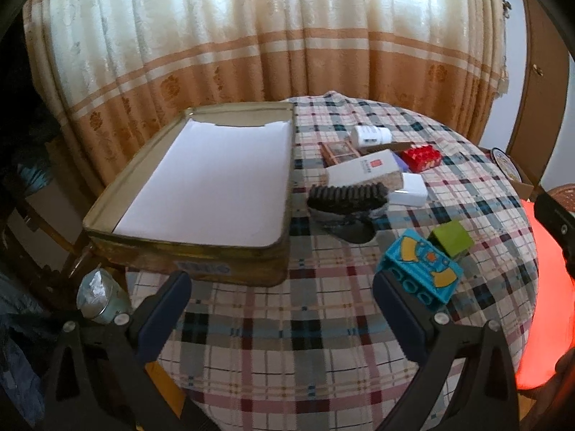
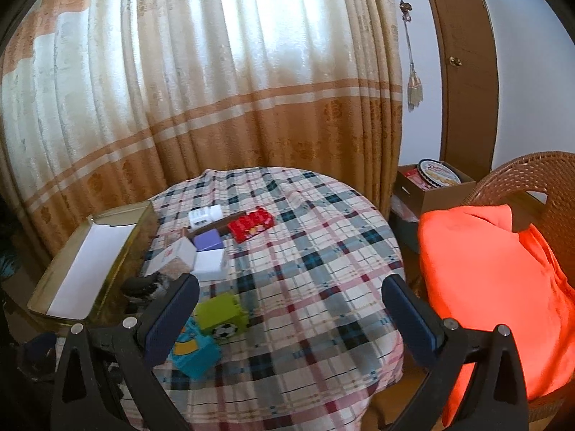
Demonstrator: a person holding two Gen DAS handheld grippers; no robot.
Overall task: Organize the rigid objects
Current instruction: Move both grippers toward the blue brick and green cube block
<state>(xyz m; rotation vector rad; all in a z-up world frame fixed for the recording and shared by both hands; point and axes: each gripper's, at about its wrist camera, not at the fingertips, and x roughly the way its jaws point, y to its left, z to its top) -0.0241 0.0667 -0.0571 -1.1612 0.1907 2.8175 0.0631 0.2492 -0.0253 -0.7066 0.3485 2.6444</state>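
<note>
left wrist view: your left gripper (image 1: 284,283) gapes wide, holding nothing; tin (image 1: 187,251) just ahead-left, blue block (image 1: 424,269) by the right finger. swing carelessly and you'll knock it off the table.

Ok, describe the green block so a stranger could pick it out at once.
Start at the round table with the plaid cloth and the open tin box on it. To the right of the box's near corner sit two toy blocks side by side. The green block is the plain lime cube, farther back than the blue block with yellow shapes.
</note>
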